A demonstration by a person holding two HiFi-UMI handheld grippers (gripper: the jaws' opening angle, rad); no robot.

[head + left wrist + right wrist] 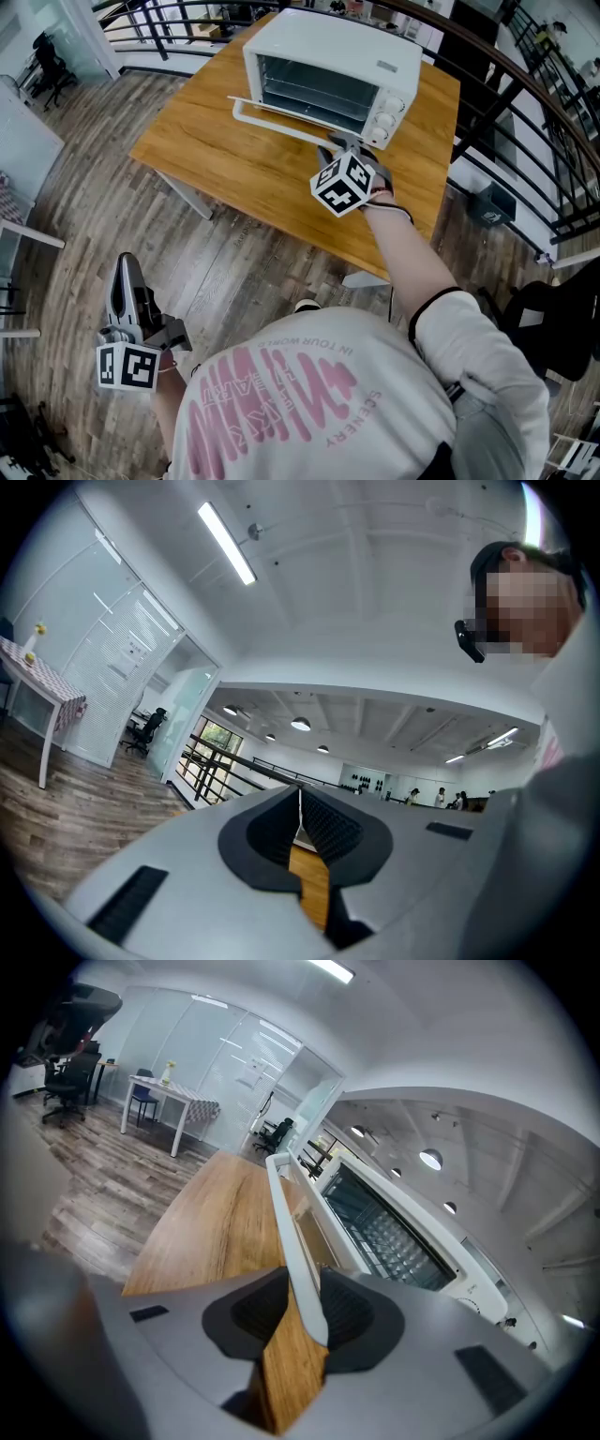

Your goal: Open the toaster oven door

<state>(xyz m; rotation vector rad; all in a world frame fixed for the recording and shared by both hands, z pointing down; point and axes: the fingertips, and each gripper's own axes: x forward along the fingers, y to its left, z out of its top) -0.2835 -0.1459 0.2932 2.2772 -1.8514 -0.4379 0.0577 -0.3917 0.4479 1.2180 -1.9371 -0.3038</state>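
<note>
We saw the boxy white metal toaster oven point(328, 70) standing toward the far edge of the warm brown wooden counter point(216, 159), its glass door point(291, 117) folded down open, close to level; our right claw point(343, 146) was clenched on the long white bar handle point(281, 1194) at the door's front edge, the pads pressing it from both sides; our left claw point(126, 272) hung low beside us, off the counter, its jaws pressed together on nothing; grey-brown plank floor point(75, 206) lay all round; a black metal railing point(525, 103) curved behind the counter; glass partitions point(206, 1044) walled offices beyond.
</note>
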